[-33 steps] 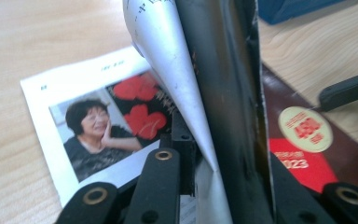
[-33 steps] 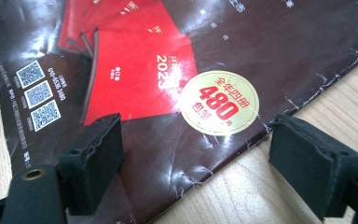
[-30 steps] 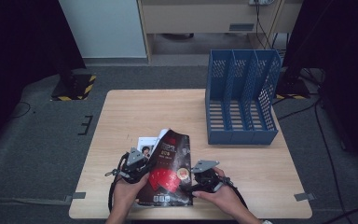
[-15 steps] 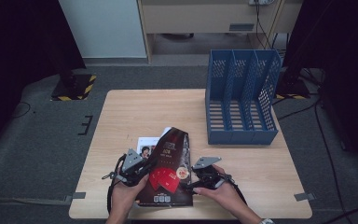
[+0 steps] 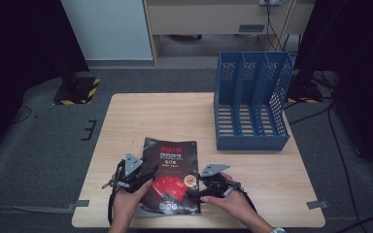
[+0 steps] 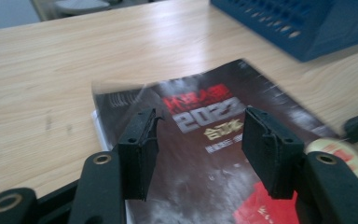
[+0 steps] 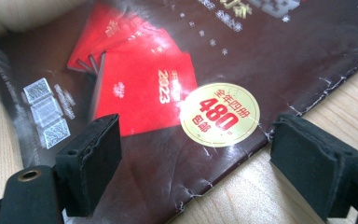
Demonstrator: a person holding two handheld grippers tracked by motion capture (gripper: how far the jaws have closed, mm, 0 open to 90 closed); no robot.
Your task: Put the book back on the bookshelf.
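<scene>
A dark magazine (image 5: 171,174) with red booklets and a yellow sticker on its cover lies flat and closed on the wooden table (image 5: 150,116), near the front edge. My left gripper (image 5: 149,174) is at its left edge; in the left gripper view its jaws (image 6: 198,126) have just been opening and stand apart over the cover (image 6: 205,140), with nothing between them. My right gripper (image 5: 194,190) is at the magazine's right edge. In the right gripper view its jaws (image 7: 196,128) stand wide apart above the cover (image 7: 177,70) and the table, pressing on nothing.
A blue three-slot file rack (image 5: 251,104) stands upright at the table's back right, and its corner (image 6: 303,23) is in the left gripper view. Bare wood lies behind and left of the magazine. Dark floor surrounds the table.
The magazine's cover, held raised by my left gripper, has dropped flat and hides the white page. My left jaws have opened and let it go. The right hand has kept still.
</scene>
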